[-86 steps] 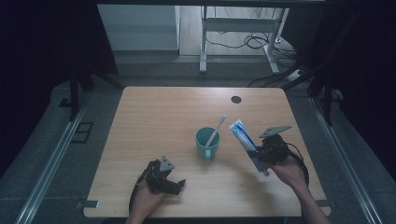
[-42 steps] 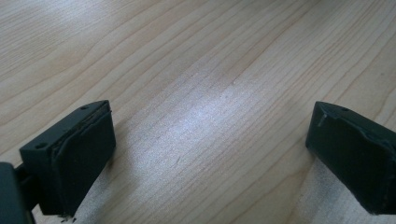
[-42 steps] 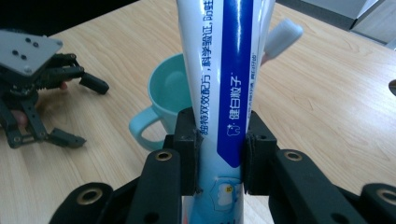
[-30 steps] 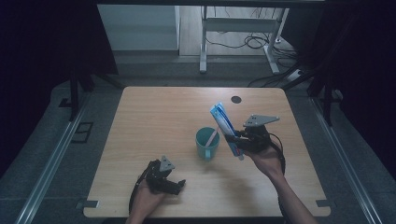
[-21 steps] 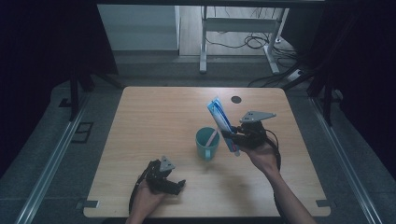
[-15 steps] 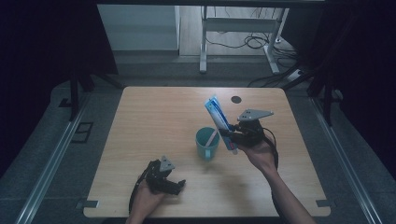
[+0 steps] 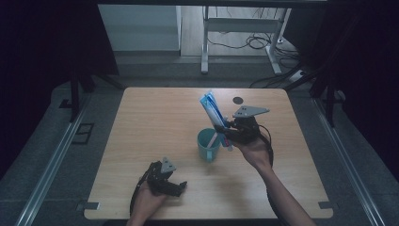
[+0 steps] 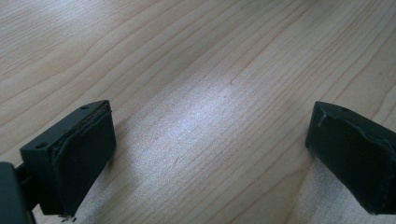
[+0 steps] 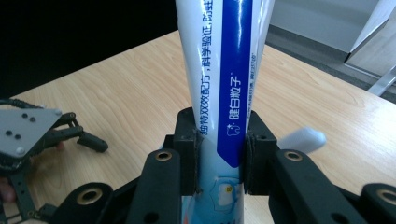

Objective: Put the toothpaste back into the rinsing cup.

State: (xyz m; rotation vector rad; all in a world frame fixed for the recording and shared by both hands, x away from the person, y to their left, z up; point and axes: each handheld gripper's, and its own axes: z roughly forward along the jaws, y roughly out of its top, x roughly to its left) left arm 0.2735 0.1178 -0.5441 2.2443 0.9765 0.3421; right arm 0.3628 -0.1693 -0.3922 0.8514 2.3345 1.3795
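Observation:
My right gripper [image 7: 229,133] [image 9: 219,154] is shut on a blue and white toothpaste tube [image 7: 213,109] [image 9: 224,70]. It holds the tube nearly upright, its lower end over the rim of a teal cup [image 7: 207,145] at the table's middle. A toothbrush [image 7: 215,138] leans in the cup; its white end [image 9: 303,138] shows beside the tube in the right gripper view. My left gripper [image 7: 175,187] [image 8: 210,158] rests on the table near the front edge, jaws open with bare wood between them. It also appears far off in the right gripper view [image 9: 60,135].
The wooden table [image 7: 155,117] has a dark round hole [image 7: 237,100] at its back right. Beyond the table stand a desk frame [image 7: 235,28] and cables on the floor. Dark surroundings flank both sides.
My right gripper has carried the toothpaste tube leftward and slightly up, from beside the cup to over its rim, tilting it more upright. The left gripper has stayed put.

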